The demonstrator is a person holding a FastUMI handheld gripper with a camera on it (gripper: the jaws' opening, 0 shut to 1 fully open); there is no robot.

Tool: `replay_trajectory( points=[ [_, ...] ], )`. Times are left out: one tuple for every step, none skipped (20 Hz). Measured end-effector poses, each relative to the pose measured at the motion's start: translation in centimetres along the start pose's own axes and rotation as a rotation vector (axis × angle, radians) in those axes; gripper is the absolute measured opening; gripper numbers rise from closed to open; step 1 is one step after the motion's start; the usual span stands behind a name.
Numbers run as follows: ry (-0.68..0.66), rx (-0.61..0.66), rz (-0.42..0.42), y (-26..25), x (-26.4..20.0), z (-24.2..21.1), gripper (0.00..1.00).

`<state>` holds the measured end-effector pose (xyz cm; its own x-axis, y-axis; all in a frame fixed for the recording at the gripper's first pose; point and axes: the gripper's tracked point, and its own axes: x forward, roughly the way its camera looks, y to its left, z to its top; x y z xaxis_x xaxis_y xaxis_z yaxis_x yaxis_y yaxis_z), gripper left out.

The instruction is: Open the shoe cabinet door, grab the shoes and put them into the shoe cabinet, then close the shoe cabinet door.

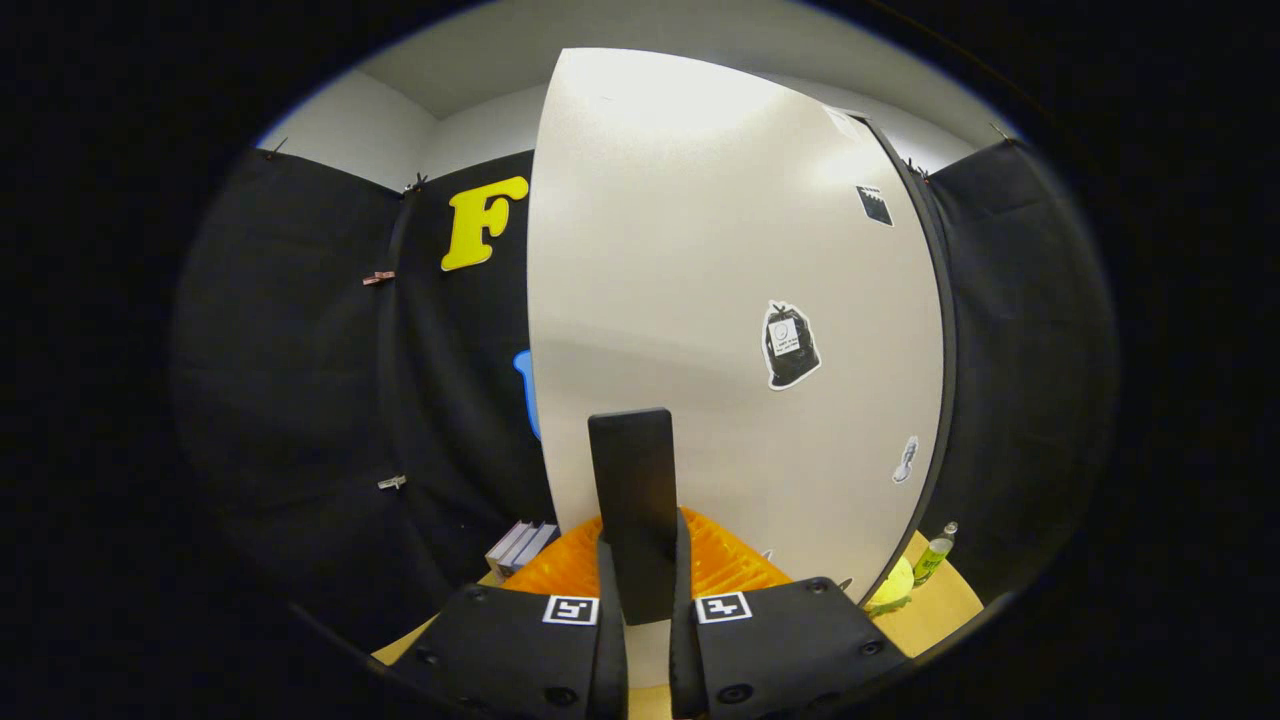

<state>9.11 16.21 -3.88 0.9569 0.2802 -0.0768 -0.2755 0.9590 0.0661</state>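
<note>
The white shoe cabinet door (700, 300) stands close in front of me and carries a few stickers. Its black upright handle (632, 470) runs down between my orange fingers (735, 565). My gripper (640, 560) is shut on the handle, one finger pressing each side. The door's dark right edge (940, 380) curves down toward the table. No shoes appear in the gripper view, and the door hides the cabinet's inside.
A wooden table top (945, 610) lies below the door. On it, past the door's right edge, stand a green bottle (936, 556) and a yellow-green object (890, 588). A stack of books (520, 545) lies to the left of my fingers.
</note>
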Motion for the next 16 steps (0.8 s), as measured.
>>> replay_trajectory(
  points=[
    [0.003,0.001,0.008,-0.4,-0.8,0.0,0.2],
    [0.002,0.007,0.014,-0.9,-1.6,0.2,0.2],
    [0.001,0.011,0.016,-1.4,-2.4,0.3,0.2],
    [0.0,0.009,0.02,-1.8,-3.1,0.3,0.2],
    [0.002,0.011,0.022,-2.2,-4.0,0.4,0.2],
    [0.005,0.012,0.023,-2.6,-4.9,0.5,0.2],
    [0.005,0.016,0.024,-3.1,-5.7,0.6,0.2],
    [0.009,0.014,0.025,-3.6,-6.5,0.5,0.2],
    [0.007,0.012,0.023,-4.2,-7.3,0.5,0.2],
    [0.01,0.015,0.018,-4.8,-7.9,0.5,0.2],
    [0.01,0.019,0.01,-5.4,-8.6,0.5,0.2],
    [0.01,0.021,0.001,-6.1,-9.4,0.4,0.2],
    [0.012,0.025,-0.005,-6.7,-9.7,0.5,0.2],
    [0.012,0.029,-0.013,-7.3,-10.4,0.5,0.2],
    [0.017,0.032,-0.02,-8.1,-11.1,0.5,0.2],
    [0.02,0.037,-0.027,-8.9,-11.9,0.5,0.2]
  ],
)
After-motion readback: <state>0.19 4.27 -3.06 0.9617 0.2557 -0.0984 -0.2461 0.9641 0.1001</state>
